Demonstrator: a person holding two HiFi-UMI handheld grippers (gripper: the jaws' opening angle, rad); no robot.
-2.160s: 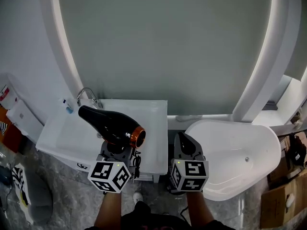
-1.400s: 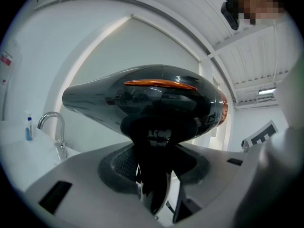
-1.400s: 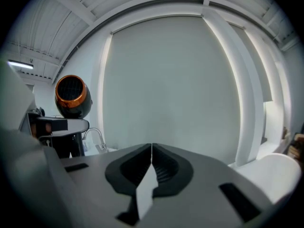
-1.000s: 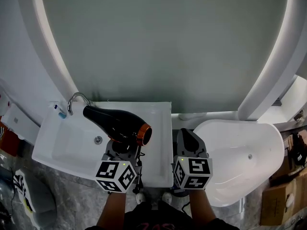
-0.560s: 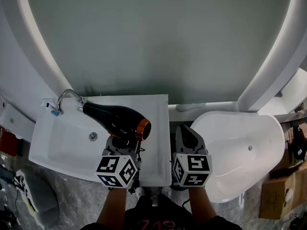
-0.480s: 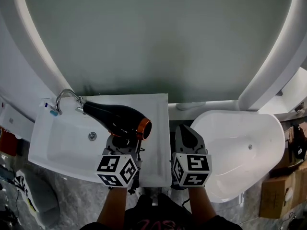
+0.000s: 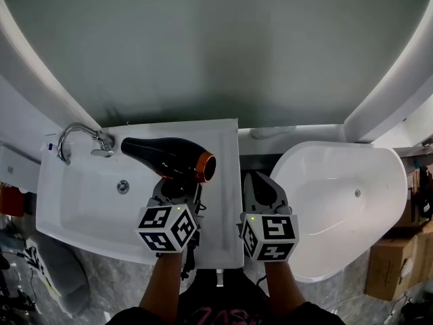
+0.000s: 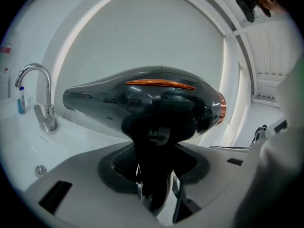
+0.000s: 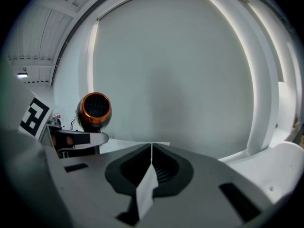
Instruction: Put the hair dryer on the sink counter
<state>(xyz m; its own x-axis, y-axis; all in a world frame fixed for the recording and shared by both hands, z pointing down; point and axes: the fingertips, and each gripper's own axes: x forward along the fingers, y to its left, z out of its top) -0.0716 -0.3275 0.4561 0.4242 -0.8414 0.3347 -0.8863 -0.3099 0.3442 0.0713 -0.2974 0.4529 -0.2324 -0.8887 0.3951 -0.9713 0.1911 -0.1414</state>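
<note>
glossy black hair dryer with orange rear ring [image 7: 166, 162], handle pinched between left gripper [image 7: 177, 187] jaws, over white sink counter [image 7: 222, 217], nozzle toward 9 o'clock near chrome tap [image 7: 73, 135]. right gripper [image 7: 260, 189] at 3 o'clock of it, jaws pressed together, empty.

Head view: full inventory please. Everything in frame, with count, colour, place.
hair dryer: 1, black with orange ring, over the counter's right part
sink counter: 1, white, left-centre
faucet: 1, chrome, counter's back left
bathtub: 1, white, right
cardboard box: 1, brown, lower right
left tool: 1, grey, shut on the hair dryer's handle
right tool: 1, grey, shut, empty, between counter and bathtub
forearms: 2, bottom edge
</note>
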